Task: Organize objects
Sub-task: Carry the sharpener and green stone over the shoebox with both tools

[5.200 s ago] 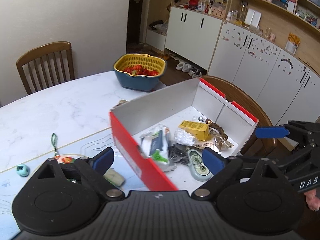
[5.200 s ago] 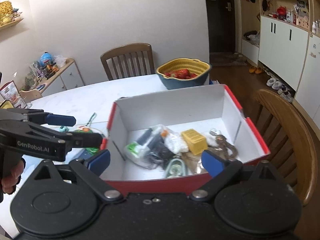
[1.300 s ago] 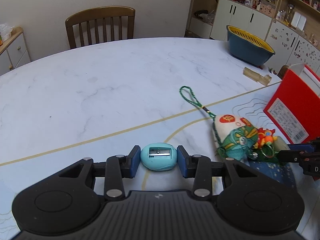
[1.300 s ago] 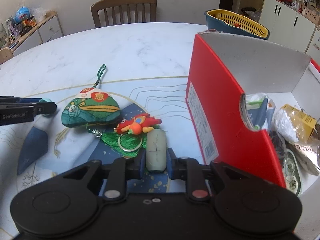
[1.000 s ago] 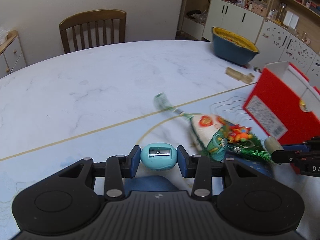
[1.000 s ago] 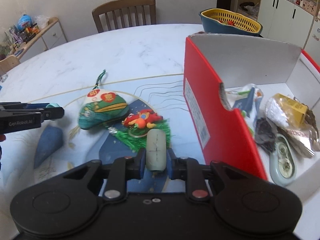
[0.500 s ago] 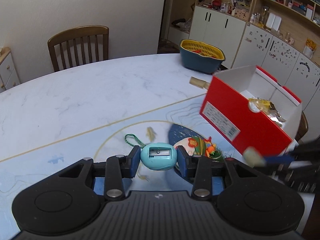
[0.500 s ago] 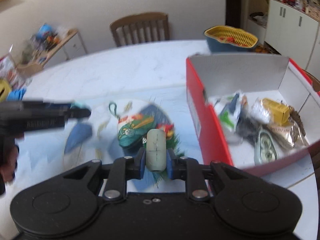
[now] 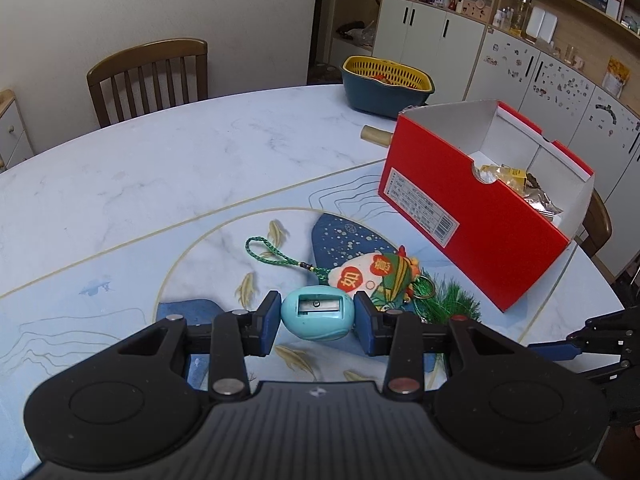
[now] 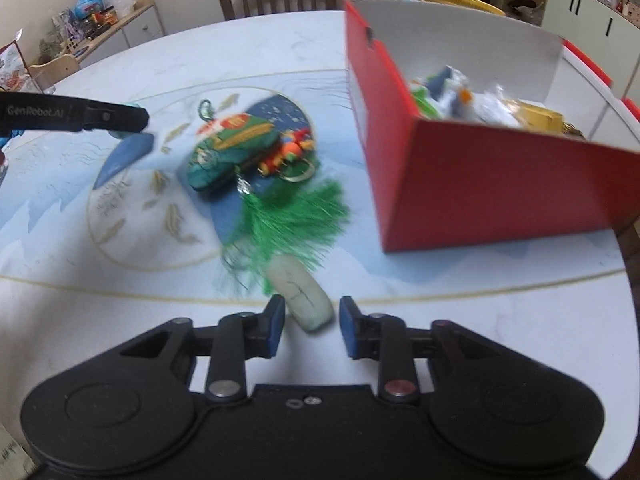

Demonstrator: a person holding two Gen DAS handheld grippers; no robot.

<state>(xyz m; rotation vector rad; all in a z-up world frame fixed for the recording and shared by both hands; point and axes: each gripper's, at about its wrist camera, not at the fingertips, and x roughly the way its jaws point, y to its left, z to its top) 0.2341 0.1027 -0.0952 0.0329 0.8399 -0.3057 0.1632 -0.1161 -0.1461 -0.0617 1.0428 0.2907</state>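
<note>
The left gripper [image 9: 316,317] has its jaws pinching a turquoise egg-shaped pencil sharpener [image 9: 317,315], whose flat face shows a recessed steel blade held by one screw; it is carried above the bench [image 9: 160,168], on the near side of the red box [image 9: 476,216]. The right gripper [image 10: 311,320] has its jaws spread, and a pale green oblong eraser [image 10: 301,294] with a faint dark cross on top lies tilted between them, touching neither blue pad as far as the blurred picture shows (whether it rests on the bench cannot be told). Just beyond the eraser, left of the red box, lies a stuffed fabric charm [image 9: 370,276] with a green braided loop, two red discs bearing Chinese characters, and a bushy green tassel [image 10: 296,220]; a small red and orange figure on a key ring [image 10: 290,152] lies against it. The side of the left gripper reads "GenRobot.AI" in the right wrist view. The red box carries a white barcode label [image 9: 424,212] on its long wall (print too small to read). Its white inside holds a yellow carton [image 9: 508,174], crinkled foil wrappers and plastic packets. Behind the box stands a blue bowl with a yellow strainer basket [image 9: 386,84] holding something red.
</note>
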